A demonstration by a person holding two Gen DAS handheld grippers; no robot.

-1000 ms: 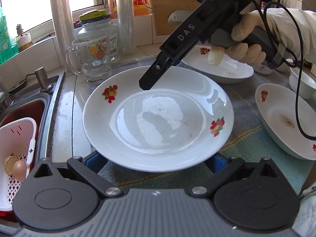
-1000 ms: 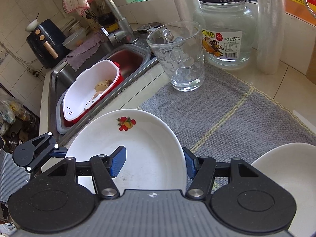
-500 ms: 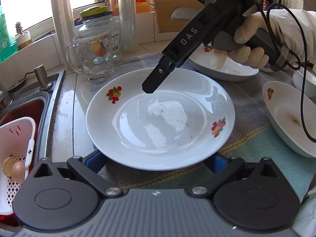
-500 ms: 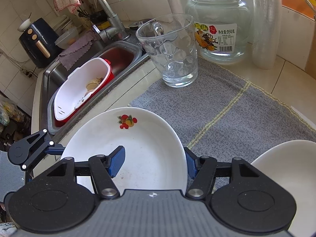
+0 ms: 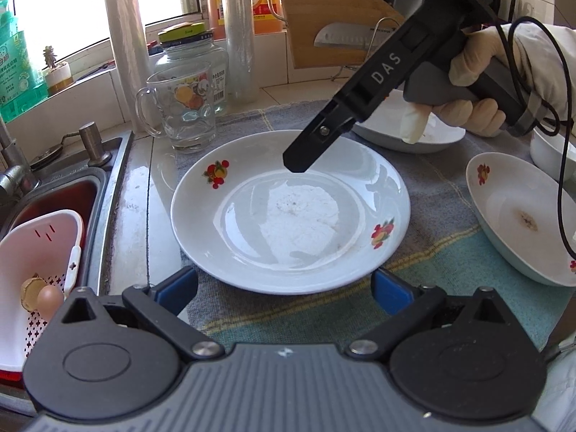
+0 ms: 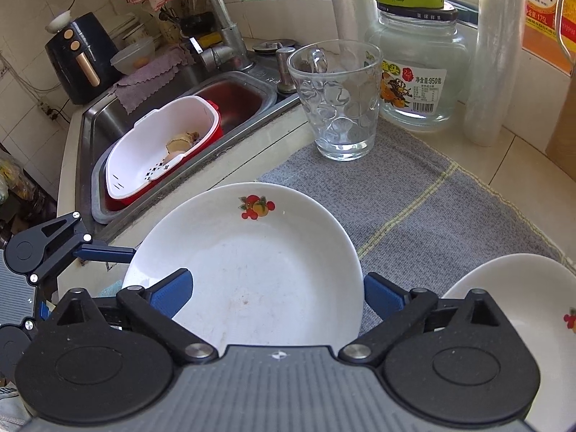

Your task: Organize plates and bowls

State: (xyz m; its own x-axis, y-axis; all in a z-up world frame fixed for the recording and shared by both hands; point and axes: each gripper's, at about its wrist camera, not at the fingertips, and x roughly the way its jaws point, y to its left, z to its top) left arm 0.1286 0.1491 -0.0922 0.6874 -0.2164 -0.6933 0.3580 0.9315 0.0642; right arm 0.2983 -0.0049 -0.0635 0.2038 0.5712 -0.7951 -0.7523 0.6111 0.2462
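Observation:
A white plate with fruit prints (image 5: 291, 212) lies on the grey cloth; it also shows in the right wrist view (image 6: 252, 270). My left gripper (image 5: 284, 288) is open, its blue pads at the plate's near edge, apart from it. My right gripper (image 6: 275, 288) is open above the same plate; in the left wrist view its black body (image 5: 360, 97) hangs over the plate's far side. A second plate (image 5: 406, 133) lies behind it, a third plate (image 5: 522, 216) at the right, and a white bowl (image 5: 550, 151) beyond.
A glass mug (image 5: 180, 111), a glass jar (image 5: 201, 61) and plastic rolls (image 5: 126, 50) stand at the back. The sink (image 6: 162, 108) with a white colander (image 6: 162, 144) is at the left. A cutting board and cleaver (image 5: 342, 36) lean at the back.
My left gripper has pulled back from the plate, which now looks smaller and farther. My right gripper has risen slightly above it. Both stay open.

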